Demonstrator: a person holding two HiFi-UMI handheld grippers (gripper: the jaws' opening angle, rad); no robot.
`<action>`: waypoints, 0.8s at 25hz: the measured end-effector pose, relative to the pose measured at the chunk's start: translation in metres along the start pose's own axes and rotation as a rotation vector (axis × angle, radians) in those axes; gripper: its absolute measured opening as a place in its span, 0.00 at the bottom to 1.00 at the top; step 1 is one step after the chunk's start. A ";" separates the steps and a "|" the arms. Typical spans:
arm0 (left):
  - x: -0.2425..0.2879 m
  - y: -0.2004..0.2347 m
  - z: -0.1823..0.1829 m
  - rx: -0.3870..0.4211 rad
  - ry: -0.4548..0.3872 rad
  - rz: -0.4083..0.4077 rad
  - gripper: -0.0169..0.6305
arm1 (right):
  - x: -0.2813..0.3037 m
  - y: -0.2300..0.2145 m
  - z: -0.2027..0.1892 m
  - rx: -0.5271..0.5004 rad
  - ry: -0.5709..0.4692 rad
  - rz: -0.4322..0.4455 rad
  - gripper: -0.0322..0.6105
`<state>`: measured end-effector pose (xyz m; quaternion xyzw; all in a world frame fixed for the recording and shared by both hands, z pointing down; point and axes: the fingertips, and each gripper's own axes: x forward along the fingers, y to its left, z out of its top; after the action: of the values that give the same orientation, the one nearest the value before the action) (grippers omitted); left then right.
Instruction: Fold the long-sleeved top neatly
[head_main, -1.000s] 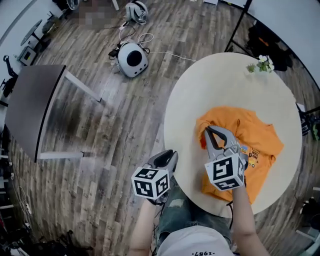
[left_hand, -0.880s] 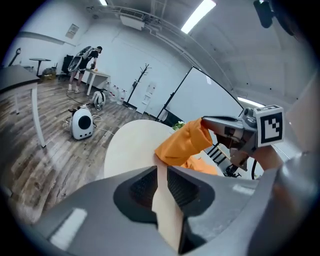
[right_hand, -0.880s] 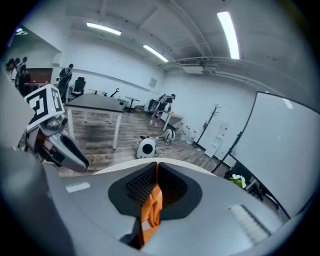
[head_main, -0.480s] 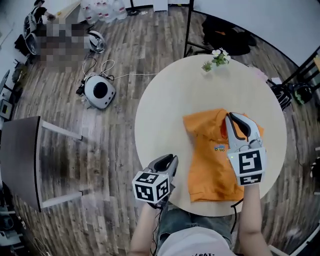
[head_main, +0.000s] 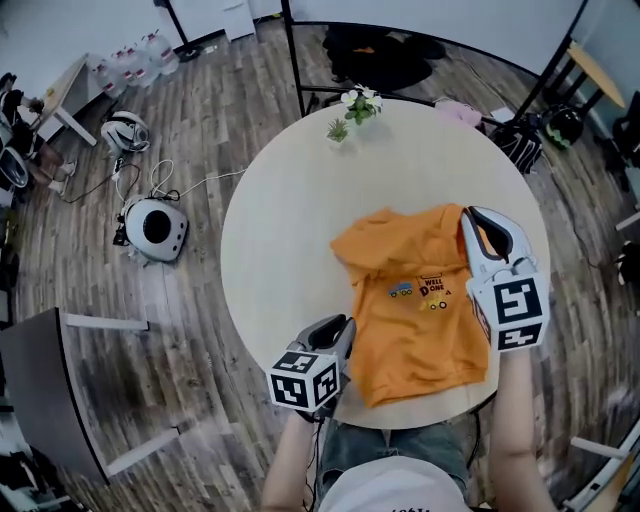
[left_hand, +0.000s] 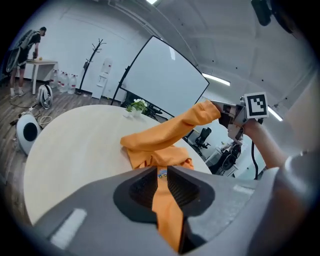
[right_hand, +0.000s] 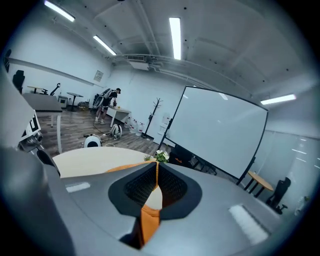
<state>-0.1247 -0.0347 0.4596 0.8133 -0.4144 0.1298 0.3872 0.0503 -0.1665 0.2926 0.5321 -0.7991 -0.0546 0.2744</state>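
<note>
On the table (head_main: 270, 240), left gripper (head_main: 340, 326) and right gripper (head_main: 479, 216) pinch top (head_main: 420, 335) — sleeves indistinct.

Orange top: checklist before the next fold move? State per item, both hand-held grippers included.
1. Left hand-held gripper has a grip: ok. It is shut on the near hem of the orange top.
2. Right hand-held gripper has a grip: ok. Cloth sits between its jaws, and it holds the far right edge lifted off the table.
3. Top lies flat: not ok. It is bunched and creased at the far left, near the neck.
4. Print faces up: ok.
5. Room to lay the fold: ok. There is bare table to the left, and the plant stands apart at the far rim.
6. Nothing under the top: cannot tell, since the cloth covers that spot.
</note>
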 end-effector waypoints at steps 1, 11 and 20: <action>0.004 -0.004 -0.001 0.003 0.009 -0.003 0.13 | 0.001 -0.006 -0.010 0.013 0.019 0.001 0.11; 0.032 -0.026 -0.005 -0.005 0.046 0.046 0.13 | 0.018 -0.033 -0.122 0.124 0.198 0.072 0.11; 0.065 -0.040 -0.014 -0.013 0.081 0.086 0.13 | 0.044 -0.038 -0.204 0.223 0.299 0.164 0.11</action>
<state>-0.0515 -0.0474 0.4822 0.7862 -0.4339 0.1768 0.4030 0.1700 -0.1799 0.4673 0.4943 -0.7914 0.1361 0.3329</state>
